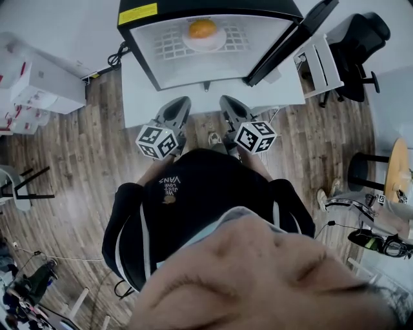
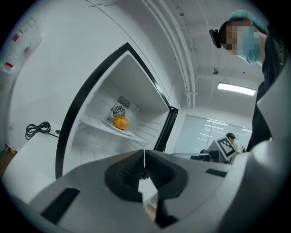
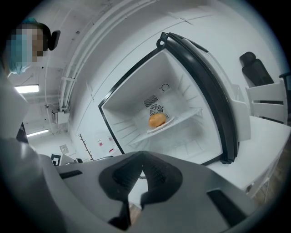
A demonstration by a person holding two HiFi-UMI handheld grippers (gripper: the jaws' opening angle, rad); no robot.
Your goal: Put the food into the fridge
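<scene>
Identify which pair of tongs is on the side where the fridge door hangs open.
The right tongs: the door stands open on their side of the fridge, while the left tongs sit toward the opposite side.

The small black fridge has a shiny black frame and smooth white plastic walls. The round orange food looks smooth, on a glossy white plate. The brown floor is dull wooden planks. The flat white counter looks matt. The left tongs and right tongs are dull grey plastic with ribbed pads.
</scene>
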